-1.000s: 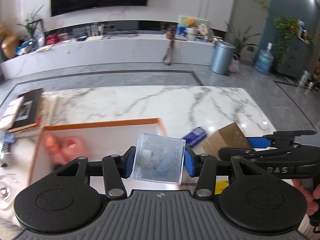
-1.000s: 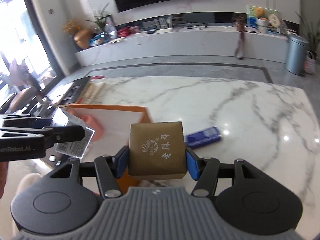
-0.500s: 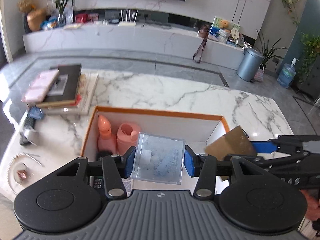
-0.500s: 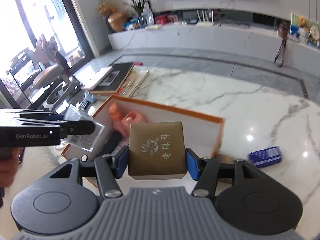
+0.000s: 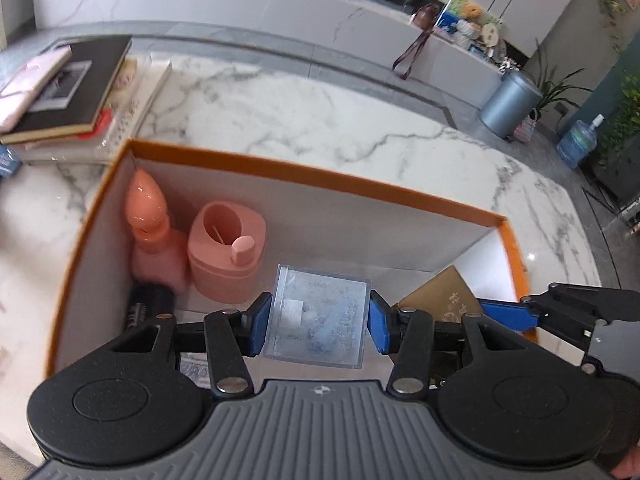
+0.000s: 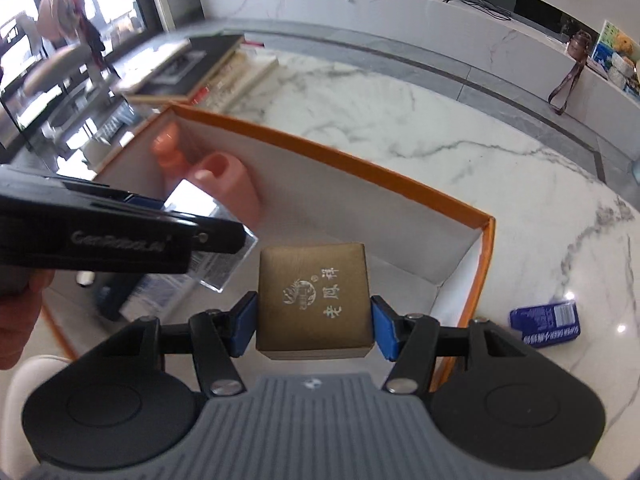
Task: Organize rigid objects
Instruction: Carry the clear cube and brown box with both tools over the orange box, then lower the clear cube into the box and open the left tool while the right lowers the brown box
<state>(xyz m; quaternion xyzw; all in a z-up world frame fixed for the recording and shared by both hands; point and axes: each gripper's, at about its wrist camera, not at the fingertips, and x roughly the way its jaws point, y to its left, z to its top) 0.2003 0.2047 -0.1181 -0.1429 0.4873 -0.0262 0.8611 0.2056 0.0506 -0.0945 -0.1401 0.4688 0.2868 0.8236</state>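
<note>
We see the orange-rimmed box open under both tools on the marble table. Its white floor is bare from the middle out to 3 o'clock, and its far wall runs from 10 to 2 o'clock in the left wrist view. Beyond that wall the tabletop lies open.

Our left gripper pinches a clear plastic case between its blue pads, above the box floor; the case is flat, square and see-through, with a small white label and bluish specks inside. Our right gripper pinches a gold-brown box, squarish, with pale printed characters and an emblem on top, above the right half of the orange-rimmed box. In the left wrist view it shows at 3 o'clock, just beside the clear case.

At 10 o'clock in the box stand a pink bottle and a pink canister, side by side, with a dark object just before the bottle. A stack of books sits outside past the box's left corner. A blue pack lies on the marble at 3 o'clock in the right wrist view.
</note>
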